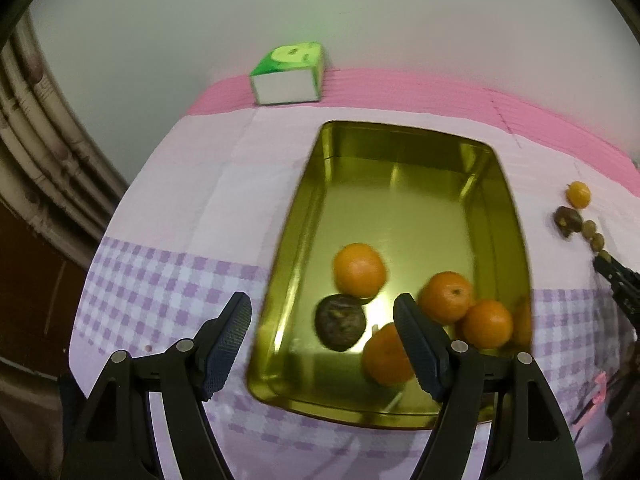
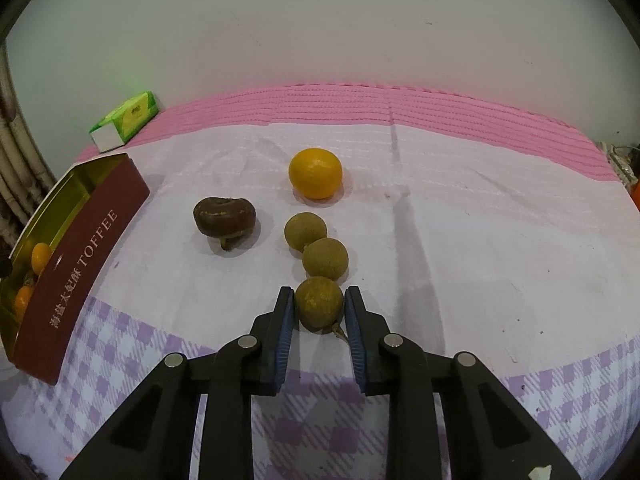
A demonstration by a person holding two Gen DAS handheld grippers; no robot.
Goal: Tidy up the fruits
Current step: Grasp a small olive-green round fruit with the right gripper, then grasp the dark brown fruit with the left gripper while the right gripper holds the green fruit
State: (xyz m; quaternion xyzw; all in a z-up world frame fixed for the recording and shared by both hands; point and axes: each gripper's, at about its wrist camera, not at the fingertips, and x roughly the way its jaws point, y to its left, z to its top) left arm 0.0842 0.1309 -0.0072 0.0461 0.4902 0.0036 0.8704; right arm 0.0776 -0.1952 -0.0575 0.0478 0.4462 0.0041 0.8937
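Note:
A gold tin [image 1: 304, 208] holds several oranges [image 1: 359, 269] and one dark brown fruit [image 1: 340, 322]. My left gripper [image 1: 322, 320] hangs open and empty above the tin's near end. In the right wrist view my right gripper [image 2: 319, 304] is shut on the nearest of three brownish-green round fruits [image 2: 319, 303] on the cloth. The other two [image 2: 325, 258] [image 2: 305, 231] lie in a row beyond it. A dark brown fruit [image 2: 224, 216] and a yellow orange [image 2: 315, 173] lie farther back. The tin [image 2: 80, 256] stands at the left.
A green and white box [image 1: 286, 74] [image 2: 124, 122] lies at the back left on the pink mat. The table has a white and purple checked cloth [image 2: 480, 240]. Pipes [image 1: 36, 128] run down the wall at the left. The loose fruits [image 1: 578, 194] show at the right in the left wrist view.

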